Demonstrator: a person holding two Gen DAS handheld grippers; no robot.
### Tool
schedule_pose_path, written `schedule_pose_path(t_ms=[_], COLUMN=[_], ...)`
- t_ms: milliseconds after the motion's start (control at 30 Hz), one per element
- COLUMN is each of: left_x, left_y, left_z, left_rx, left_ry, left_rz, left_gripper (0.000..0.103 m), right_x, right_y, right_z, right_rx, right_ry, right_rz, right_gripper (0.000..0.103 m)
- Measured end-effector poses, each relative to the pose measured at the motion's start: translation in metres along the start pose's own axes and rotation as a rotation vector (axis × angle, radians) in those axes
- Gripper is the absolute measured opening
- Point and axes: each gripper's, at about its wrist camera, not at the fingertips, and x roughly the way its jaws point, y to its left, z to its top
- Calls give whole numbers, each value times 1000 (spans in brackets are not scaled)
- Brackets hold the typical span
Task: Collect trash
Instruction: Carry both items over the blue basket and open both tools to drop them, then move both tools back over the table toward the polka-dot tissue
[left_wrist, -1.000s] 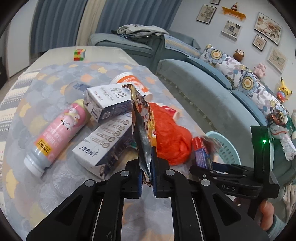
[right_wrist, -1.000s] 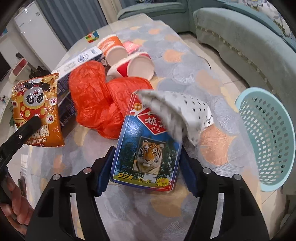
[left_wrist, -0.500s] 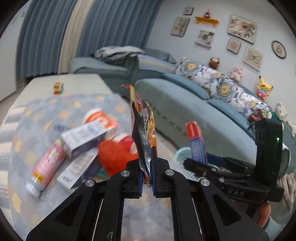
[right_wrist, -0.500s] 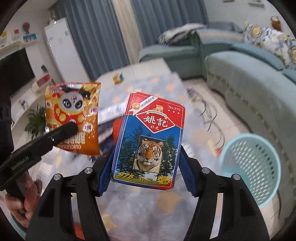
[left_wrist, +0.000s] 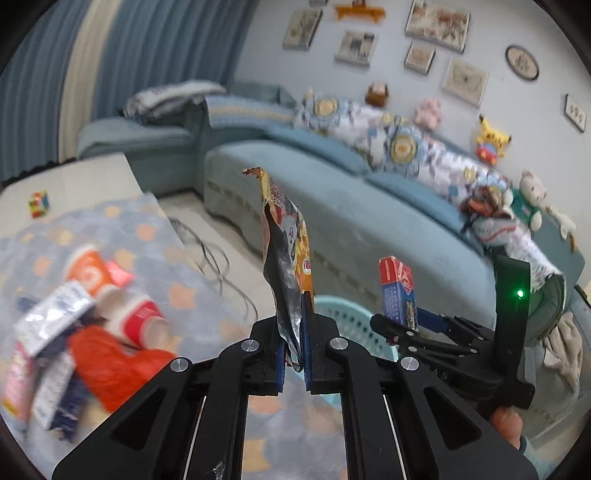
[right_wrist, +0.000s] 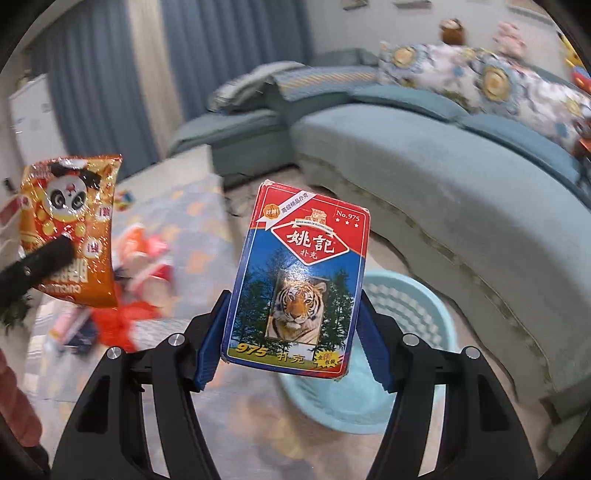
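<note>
**Desk:** What is each claw gripping?

**Photographer:** The left claw (left_wrist: 294, 354) is standing pinched tight on the bottom edge of an orange snack bag (left_wrist: 286, 266), which is rising upright and edge-on between its blue pads. The right claw (right_wrist: 291, 332) is standing roughly half spread, its pads pressing both long sides of a playing-card box (right_wrist: 299, 280), the tiger face turned toward the lens.

**Desk:** What is one camera catching that the other is missing?

**Photographer:** The left wrist view is showing the leftover litter lying blurred on the patterned surface (left_wrist: 122, 236) at lower left: cartons, paper cups and a crumpled orange plastic bag (left_wrist: 110, 358). It is also showing the right claw from the side, with a green light glowing on its body. The right wrist view is showing the bag's panda front and the open mouth of the blue basket (right_wrist: 417, 306).

**Desk:** Where is the trash sitting relative to the claws?

**Photographer:** Both pieces are hanging in the air, clear of the surface. The basket is sitting on the floor beside the sofa (right_wrist: 461, 184), behind and below the card box.
</note>
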Motion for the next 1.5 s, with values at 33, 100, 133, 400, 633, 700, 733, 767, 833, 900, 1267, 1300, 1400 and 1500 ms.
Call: schedule_pose_path(t_ms=[33, 100, 133, 400, 633, 700, 733, 767, 833, 900, 1267, 1300, 1400, 1500], left_x=[17, 44, 61, 141, 151, 148, 147, 144, 142, 138, 86, 76, 45, 16], left_y=[-6, -14, -19, -31, -24, -26, -25, -24, -26, -26, -16, -14, -3, 14], left_z=[-2, -8, -14, -65, -73, -72, -72, -71, -69, -68, -47, -44, -38, -35], left_rx=[5, 15, 24, 81, 63, 56, 52, 48, 39, 29, -17, -25, -42, -56], left_ry=[42, 105, 146, 398, 421, 406, 400, 396, 388, 378, 235, 212, 147, 91], left_rz=[-8, -18, -23, -53, -73, -71, -73, -78, -80, -83, -80, -78, -59, -19], left_gripper=[5, 5, 5, 9, 29, 38, 39, 40, 41, 41, 41, 41, 41, 41], right_x=[8, 21, 29, 84, 99, 102, 102, 100, 98, 94, 50, 44, 27, 18], right_y=[-10, -26, -33, -75, -80, -83, -84, -83, -83, -82, -29, -20, 11, 45], right_z=[-5, -15, -21, -63, -85, -82, -82, -81, -80, -80, -55, -51, -40, -32], right_rx=[18, 39, 51, 141, 185, 196, 201, 204, 211, 208, 76, 58, -8, -70], right_ry=[22, 57, 80, 272, 331, 334, 332, 331, 325, 320, 192, 171, 108, 71], right_rz=[-19, -49, -64, -111, -104, -92, -87, -81, -75, -74, 17, 35, 92, 146], right_gripper=[61, 62, 62, 62, 63, 63, 63, 63, 63, 63, 63, 63, 63, 63])
